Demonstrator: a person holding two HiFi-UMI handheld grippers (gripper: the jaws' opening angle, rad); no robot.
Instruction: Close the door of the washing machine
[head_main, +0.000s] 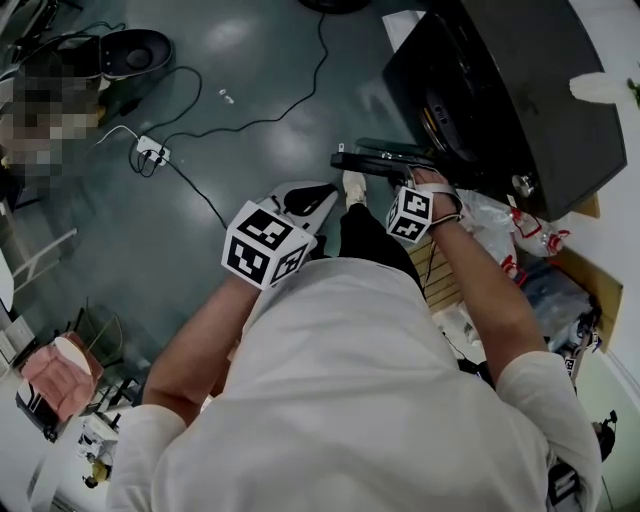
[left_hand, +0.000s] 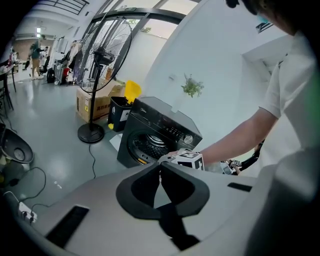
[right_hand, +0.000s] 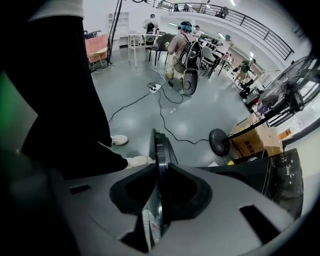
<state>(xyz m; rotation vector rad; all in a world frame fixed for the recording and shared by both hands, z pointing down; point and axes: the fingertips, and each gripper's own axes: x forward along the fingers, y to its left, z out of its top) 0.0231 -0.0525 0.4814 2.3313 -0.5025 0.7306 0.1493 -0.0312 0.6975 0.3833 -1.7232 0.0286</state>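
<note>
Door risk: the door (right_hand: 159, 145) is pinched only by its thin rim, so it is judged that the rim could be lost from the pads if it is swung fast. The latch might then be missed, or the door could rebound.
Left tongs: the left gripper (left_hand: 160, 165) is seen clenched on nothing, its tips pressed together. It is held well apart from the door, which lies toward 2 o'clock of it in the head view.
Door place: the door (head_main: 385, 158) is found open, standing edge-on off the front of the washing machine (head_main: 520, 90), at about 1 o'clock in the head view.
Right tongs: the right gripper (right_hand: 161, 165) is seen grasping the door's rim, one pad laid on each face. The rim is seen running up toward 12 o'clock between the jaws.
Pinch risk: the right tongs could be caught between door and machine front if they are not released in time.
</note>
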